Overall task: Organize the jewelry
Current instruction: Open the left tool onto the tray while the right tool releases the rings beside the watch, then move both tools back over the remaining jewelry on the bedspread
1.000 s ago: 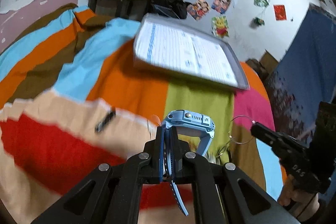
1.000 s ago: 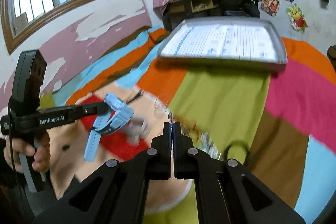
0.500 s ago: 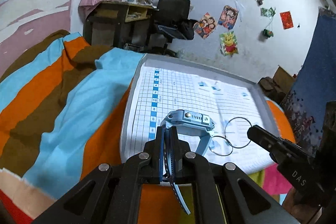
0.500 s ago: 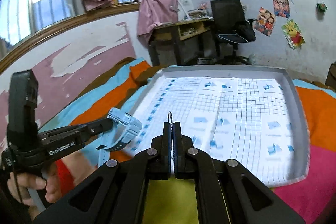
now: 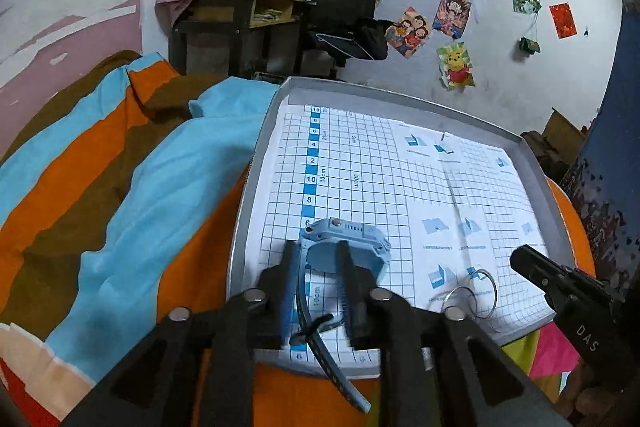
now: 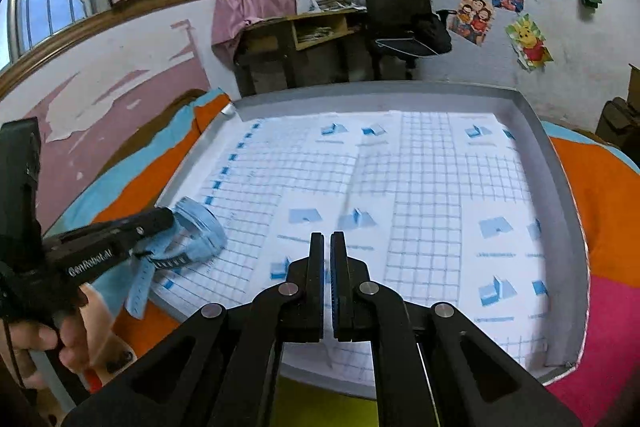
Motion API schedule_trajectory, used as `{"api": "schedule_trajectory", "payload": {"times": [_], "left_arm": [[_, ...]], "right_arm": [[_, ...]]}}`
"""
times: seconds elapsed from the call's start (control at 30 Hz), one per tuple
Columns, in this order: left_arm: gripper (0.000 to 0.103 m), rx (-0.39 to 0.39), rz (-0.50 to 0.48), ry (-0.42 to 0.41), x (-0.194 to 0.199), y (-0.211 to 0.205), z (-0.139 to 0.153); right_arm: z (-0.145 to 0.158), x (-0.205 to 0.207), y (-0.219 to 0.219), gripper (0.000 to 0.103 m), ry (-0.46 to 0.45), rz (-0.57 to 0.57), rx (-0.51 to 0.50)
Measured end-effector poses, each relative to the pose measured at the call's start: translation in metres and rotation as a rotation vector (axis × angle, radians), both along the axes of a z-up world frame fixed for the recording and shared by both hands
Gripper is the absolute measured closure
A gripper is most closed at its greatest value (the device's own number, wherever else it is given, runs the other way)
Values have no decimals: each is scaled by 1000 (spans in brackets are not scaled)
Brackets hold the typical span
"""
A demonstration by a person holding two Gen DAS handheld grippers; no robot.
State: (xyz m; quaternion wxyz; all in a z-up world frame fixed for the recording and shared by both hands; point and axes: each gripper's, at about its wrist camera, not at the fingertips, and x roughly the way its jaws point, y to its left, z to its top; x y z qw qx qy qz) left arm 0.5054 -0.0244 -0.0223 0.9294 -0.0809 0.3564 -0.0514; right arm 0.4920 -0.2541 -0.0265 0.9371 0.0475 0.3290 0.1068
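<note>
Left tool (image 5: 316,259) jaws opening – light blue watch (image 5: 346,241) between them, over near left corner of grey tray (image 5: 256,163) on striped bed cover (image 5: 120,195). Right tool (image 6: 327,247) closed on wire rings (image 5: 474,293), low over tray's gridded paper (image 5: 380,171).

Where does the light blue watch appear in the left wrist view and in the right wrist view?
Left wrist view: the light blue watch is at lower centre, between the left gripper's opening jaws, over the tray.
Right wrist view: at left, by the tray's left rim.
Shared landmark: the Winnie the Pooh poster.
</note>
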Motion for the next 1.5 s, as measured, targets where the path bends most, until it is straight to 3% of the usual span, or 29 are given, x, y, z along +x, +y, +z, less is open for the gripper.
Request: {"api": "schedule_trajectory", "payload": {"times": [0.07, 0.13, 0.23, 0.37, 0.47, 0.53, 0.6, 0.73, 0.8, 0.87, 1.23, 1.5], "left_arm": [[47, 2, 14, -19, -8, 1, 4], [32, -26, 39, -62, -23, 5, 11], [29, -33, 28, -98, -38, 5, 20], [15, -26, 11, -156, -73, 5, 32], [6, -34, 8, -201, -102, 7, 42], [3, -31, 8, -226, -120, 9, 48], [1, -25, 9, -253, -138, 10, 55], [0, -15, 11, -310, -179, 14, 68], [0, -2, 22, -341, -202, 15, 73], [0, 6, 17, -358, -219, 15, 76], [0, 38, 3, -425, -321, 26, 79], [0, 37, 2, -409, -373, 36, 73]], "right_arm": [[0, -8, -4, 100, -7, -7, -2], [1, -16, -7, 99, -13, -12, -8], [8, -30, -14, 97, -33, -16, -5], [23, -59, -22, 66, -91, -25, 15], [36, -82, -26, 62, -133, -27, 18], [45, -98, -28, 59, -153, -28, 13], [52, -118, -31, 45, -180, -35, 8], [68, -158, -37, 28, -232, -48, 0], [75, -179, -39, 12, -253, -55, 2], [81, -201, -40, 5, -279, -57, 6], [97, -313, -31, 4, -367, -47, -7], [94, -366, -15, 4, -373, -36, -29]]}}
